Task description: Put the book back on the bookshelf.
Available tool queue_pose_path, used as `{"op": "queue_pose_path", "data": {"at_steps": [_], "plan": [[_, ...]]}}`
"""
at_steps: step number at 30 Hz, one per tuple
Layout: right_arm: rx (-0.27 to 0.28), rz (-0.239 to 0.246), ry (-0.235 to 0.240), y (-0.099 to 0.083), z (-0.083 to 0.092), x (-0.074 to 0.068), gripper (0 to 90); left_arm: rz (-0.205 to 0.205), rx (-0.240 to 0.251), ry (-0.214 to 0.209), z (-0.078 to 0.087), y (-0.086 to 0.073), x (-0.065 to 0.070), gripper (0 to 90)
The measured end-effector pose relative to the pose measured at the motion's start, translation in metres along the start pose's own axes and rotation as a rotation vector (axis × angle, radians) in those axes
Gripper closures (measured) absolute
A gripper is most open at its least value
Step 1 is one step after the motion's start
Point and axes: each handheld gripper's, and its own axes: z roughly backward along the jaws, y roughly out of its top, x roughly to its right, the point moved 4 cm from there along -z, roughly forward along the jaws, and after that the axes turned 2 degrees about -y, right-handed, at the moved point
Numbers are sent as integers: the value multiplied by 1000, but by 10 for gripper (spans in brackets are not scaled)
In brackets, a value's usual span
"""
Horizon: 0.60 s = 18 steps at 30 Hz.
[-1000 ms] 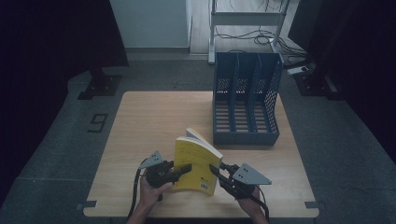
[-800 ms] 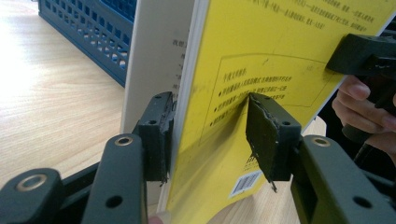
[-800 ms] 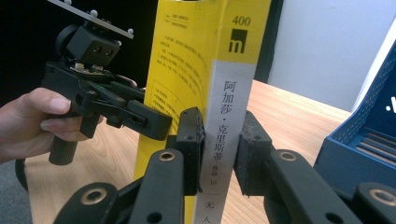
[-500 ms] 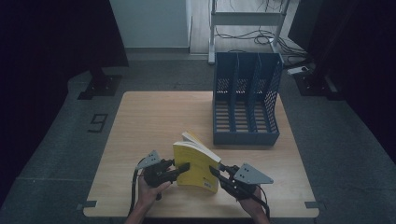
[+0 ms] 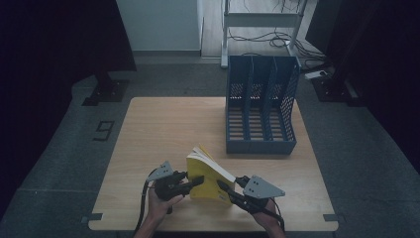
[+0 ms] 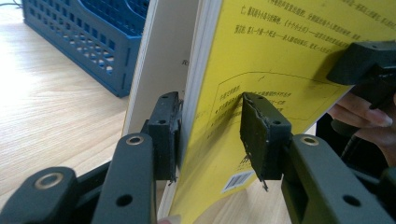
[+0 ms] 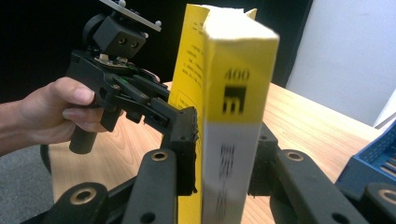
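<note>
Low on the wooden counter [image 5: 163, 129], a yellow book [image 5: 208, 176] stands upright. The right hand-held gripper [image 5: 225, 189] clamps its spine. The left hand-held gripper [image 5: 195, 181], its jaws just closing, straddles the cover's edge half-open without clearly gripping.

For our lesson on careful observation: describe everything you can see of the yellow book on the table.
The yellow book is a thick paperback with a glossy yellow cover, printed text, a barcode and a yellow-and-white spine. It stands upright near the front edge of the wooden table, its front cover fanned slightly away from the pale pages. The right hand-held gripper clamps its spine; the left hand-held gripper straddles the back cover, one pad touching, the other apart.
</note>
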Motion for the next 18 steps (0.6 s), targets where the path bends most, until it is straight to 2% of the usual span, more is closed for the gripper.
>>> {"op": "queue_pose_path", "data": {"at_steps": [3, 10, 13, 18], "plan": [[1, 8, -6, 1, 0, -1, 695, -4, -6, -3, -2, 0, 3, 585], [5, -6, -26, 0, -1, 0, 695, -11, -8, 1, -3, -1, 4, 586], [6, -15, -54, 0, -1, 1, 739, -8, -9, -4, -3, -1, 4, 579], [-4, -29, -63, 1, -1, 3, 747, -9, -3, 8, -4, -1, 4, 551]]}}
